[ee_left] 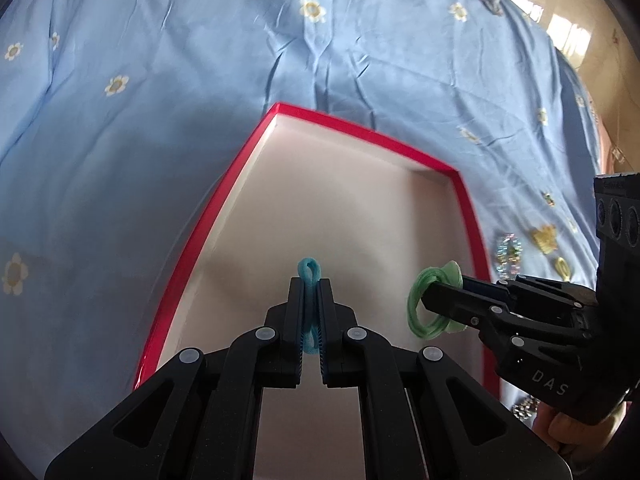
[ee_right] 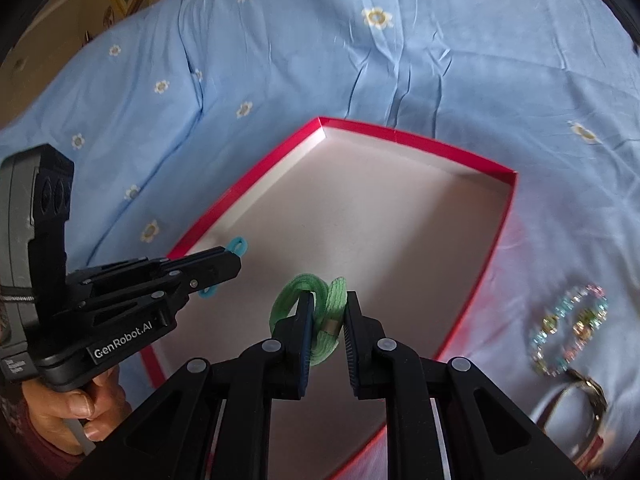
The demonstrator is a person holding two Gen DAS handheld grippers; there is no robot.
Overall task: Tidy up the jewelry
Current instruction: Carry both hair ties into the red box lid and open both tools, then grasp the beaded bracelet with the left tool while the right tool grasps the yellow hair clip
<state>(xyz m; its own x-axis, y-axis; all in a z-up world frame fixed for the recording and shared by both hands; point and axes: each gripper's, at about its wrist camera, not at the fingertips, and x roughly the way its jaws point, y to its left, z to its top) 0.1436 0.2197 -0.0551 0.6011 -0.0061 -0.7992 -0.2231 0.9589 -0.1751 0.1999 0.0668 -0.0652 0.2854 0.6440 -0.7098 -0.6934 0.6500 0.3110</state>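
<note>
my left claw (ee_left: 311, 280) is pinched tight on a small turquoise elastic hair loop (ee_left: 309, 273), whose top pokes out past the fingertips while the rest runs down between the pads. it hangs over the near left part of the shallow red-rimmed cardboard box with a pale inside (ee_left: 362, 130); i cannot tell whether the loop touches the box floor. in the right wrist view the same claw (ee_right: 234, 254) reaches in from the left with the turquoise loop (ee_right: 237, 245) showing at its tip.

my right claw (ee_right: 328, 300) is clamped on a green fabric hair tie twisted into a double ring with a small metal crimp (ee_right: 332, 312). one ring bulges out to the left of the left finger. the tie is held above the near middle of the red-rimmed box (ee_right: 416, 138). from the left wrist view that claw (ee_left: 430, 300) comes in from the right with the green tie (ee_left: 424, 304) hooked over it.

the box lies on a light blue bedsheet printed with small yellow flowers (ee_right: 280, 60). on the sheet right of the box lie a pastel beaded bracelet (ee_right: 568, 328) and, nearer, a wristwatch with a round face (ee_right: 588, 396), the two just beside each other.
</note>
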